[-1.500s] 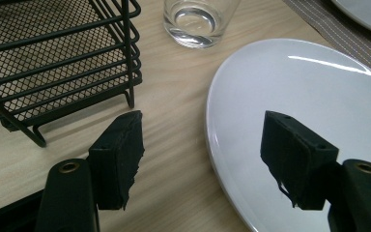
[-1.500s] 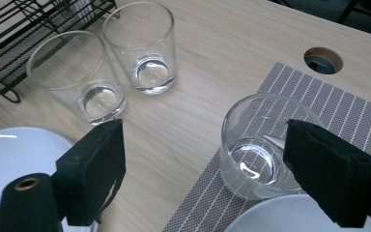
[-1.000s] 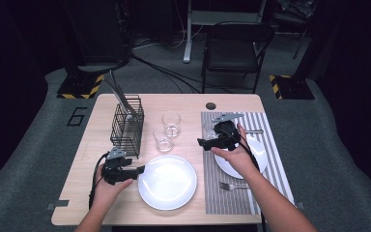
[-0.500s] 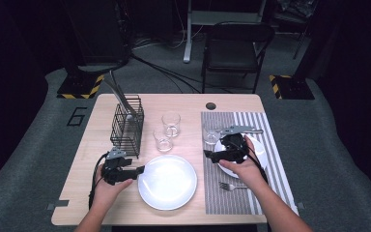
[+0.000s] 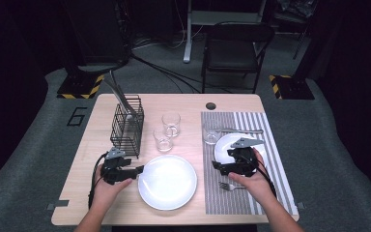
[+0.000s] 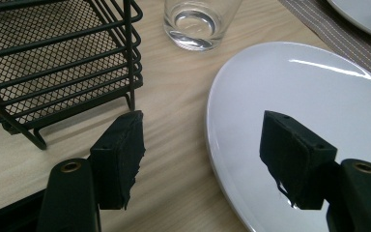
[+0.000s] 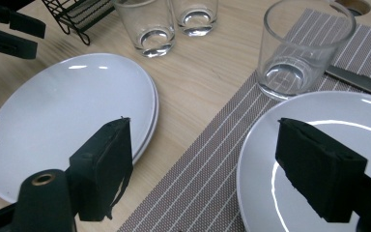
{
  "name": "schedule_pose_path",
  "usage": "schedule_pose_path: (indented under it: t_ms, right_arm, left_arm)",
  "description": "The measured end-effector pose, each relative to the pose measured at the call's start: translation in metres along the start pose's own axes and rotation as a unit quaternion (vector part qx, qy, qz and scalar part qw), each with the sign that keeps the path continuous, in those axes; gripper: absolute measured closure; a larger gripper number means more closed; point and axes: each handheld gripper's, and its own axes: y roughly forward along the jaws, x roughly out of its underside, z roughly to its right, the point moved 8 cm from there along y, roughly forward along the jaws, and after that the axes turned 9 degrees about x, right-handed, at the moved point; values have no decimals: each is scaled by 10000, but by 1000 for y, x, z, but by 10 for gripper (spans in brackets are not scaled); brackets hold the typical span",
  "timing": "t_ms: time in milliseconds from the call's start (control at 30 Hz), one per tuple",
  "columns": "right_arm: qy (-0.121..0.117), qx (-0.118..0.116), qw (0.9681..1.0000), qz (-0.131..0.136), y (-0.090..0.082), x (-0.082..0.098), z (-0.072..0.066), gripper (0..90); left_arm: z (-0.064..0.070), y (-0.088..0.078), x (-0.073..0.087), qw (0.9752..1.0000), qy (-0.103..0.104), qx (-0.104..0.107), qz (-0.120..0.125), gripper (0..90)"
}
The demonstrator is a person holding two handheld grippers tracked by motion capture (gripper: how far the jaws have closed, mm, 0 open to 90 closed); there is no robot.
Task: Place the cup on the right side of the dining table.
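High view: a dark "6" (image 5: pixel 78 116) is marked on the floor, left of frame. Left gripper (image 5: pixel 134 171) fingers are spread around the large plate (image 5: pixel 168 181) rim. Right gripper (image 5: pixel 216 166) fingers, just closing slightly, stand spread at the small plate (image 5: pixel 224 145).

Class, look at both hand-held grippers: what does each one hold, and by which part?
Nothing is held. The left hand-held gripper is open astride the large plate's rim; the right hand-held gripper is open, empty.

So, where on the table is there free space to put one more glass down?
Bare wood lies behind the two glasses, between the wire rack and the striped placemat, and along the table's left edge. The placemat is crowded with a plate, glass, fork and knife.
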Motion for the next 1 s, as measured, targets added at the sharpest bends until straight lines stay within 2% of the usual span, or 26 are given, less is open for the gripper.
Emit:
schedule_pose_path:
  t_ms: [167,367,500,800,1000]
  right_arm:
    - [76,6,10000,-13,-1,14,1,211]
    - [-91,66,9999,-41,3,28,-1,217]
    - [-169,29,9998,-56,6,35,-5,218]
    - [-175,-90,9996,-202,16,55,-12,224]
    - [-295,-158,9992,-208,22,64,-14,235]
  left_arm:
    - [0,1,0,10000,0,-31,20,322]
    - [1,1,0,10000,35,-19,22,322]
    - [1,1,0,10000,44,-29,28,322]
    - [0,1,0,9999,100,-26,-1,322]
    - [1,4,2,9999,112,-24,-68,322]
